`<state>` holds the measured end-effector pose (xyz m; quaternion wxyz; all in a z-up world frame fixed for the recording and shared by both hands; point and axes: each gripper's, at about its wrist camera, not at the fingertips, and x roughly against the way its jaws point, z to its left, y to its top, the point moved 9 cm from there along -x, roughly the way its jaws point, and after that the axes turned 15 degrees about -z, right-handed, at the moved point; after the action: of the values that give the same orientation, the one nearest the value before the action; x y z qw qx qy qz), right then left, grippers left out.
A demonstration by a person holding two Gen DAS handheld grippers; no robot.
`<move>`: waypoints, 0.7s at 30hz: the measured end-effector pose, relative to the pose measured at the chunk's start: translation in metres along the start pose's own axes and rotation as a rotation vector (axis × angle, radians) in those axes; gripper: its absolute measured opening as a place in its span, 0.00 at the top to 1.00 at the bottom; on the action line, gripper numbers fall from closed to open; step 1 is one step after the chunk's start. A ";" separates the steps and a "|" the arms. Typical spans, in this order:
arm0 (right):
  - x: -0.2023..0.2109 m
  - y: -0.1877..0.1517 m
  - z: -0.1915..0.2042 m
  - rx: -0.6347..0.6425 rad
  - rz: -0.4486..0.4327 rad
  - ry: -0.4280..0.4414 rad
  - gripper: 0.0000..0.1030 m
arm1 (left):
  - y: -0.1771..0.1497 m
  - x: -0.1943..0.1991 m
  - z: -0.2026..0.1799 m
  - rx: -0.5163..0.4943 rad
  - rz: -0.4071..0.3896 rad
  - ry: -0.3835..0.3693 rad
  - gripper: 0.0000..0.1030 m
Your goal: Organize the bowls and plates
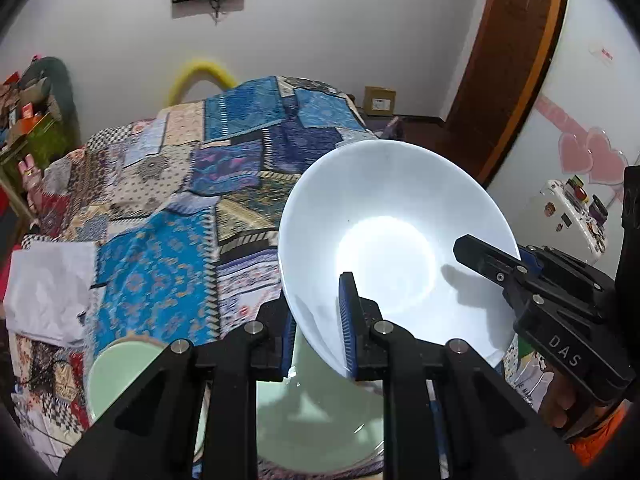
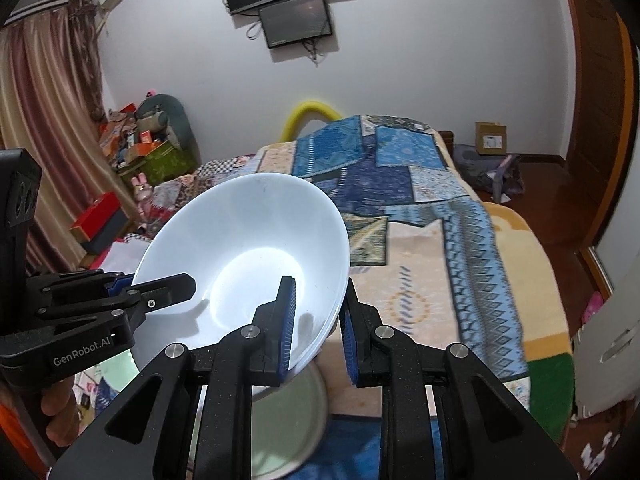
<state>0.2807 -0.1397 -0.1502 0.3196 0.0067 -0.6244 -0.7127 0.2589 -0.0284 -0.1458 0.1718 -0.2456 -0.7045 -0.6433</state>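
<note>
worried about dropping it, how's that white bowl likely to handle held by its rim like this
The white bowl looks glossy and rigid, probably glazed ceramic or glass, so likely slippery and breakable. The left gripper and right gripper each pinch only its thin rim on opposite sides; tilted like this, it could pivot or slide out.

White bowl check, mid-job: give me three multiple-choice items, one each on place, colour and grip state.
1. Where is the white bowl?
A. flat on the bed
B. lifted above the quilt
C. on the floor

2. What colour are the dishes beneath it?
A. pale green
B. red
C. black

3. How is the bowl gripped?
A. left tongs only
B. right tongs only
C. both tongs, on opposite rims

B: it hangs tilted over the bed.
A: mint green shows under the fingers.
C: each wrist view shows its own pads pinching the rim and the other tongs opposite.
</note>
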 end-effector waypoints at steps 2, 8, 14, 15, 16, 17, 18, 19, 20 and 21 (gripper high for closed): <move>0.001 -0.002 0.012 0.004 -0.001 0.012 0.81 | -0.003 0.011 0.015 0.007 -0.005 0.015 0.81; -0.005 -0.009 0.053 0.014 0.003 0.071 0.81 | -0.013 0.037 0.056 0.026 -0.015 0.070 0.81; -0.018 -0.023 0.092 0.022 0.026 0.140 0.81 | -0.025 0.056 0.096 0.049 -0.020 0.127 0.81; -0.020 -0.025 0.099 0.023 0.032 0.151 0.81 | -0.028 0.059 0.103 0.054 -0.019 0.137 0.81; -0.020 -0.027 0.104 0.024 0.036 0.158 0.81 | -0.030 0.061 0.109 0.058 -0.018 0.145 0.81; -0.022 -0.030 0.110 0.025 0.042 0.169 0.81 | -0.033 0.063 0.117 0.064 -0.015 0.154 0.81; -0.023 -0.032 0.114 0.026 0.047 0.176 0.81 | -0.036 0.064 0.123 0.068 -0.012 0.161 0.81; -0.025 -0.035 0.120 0.028 0.054 0.186 0.81 | -0.039 0.065 0.127 0.072 -0.009 0.167 0.81; -0.026 -0.037 0.124 0.030 0.059 0.193 0.81 | -0.042 0.067 0.132 0.075 -0.007 0.170 0.81; -0.027 -0.040 0.128 0.030 0.066 0.200 0.81 | -0.046 0.068 0.137 0.079 -0.002 0.175 0.81</move>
<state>0.2321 -0.0130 -0.1679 0.4033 0.0620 -0.6001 -0.6880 0.1875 0.1134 -0.1610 0.2417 -0.1806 -0.7118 -0.6343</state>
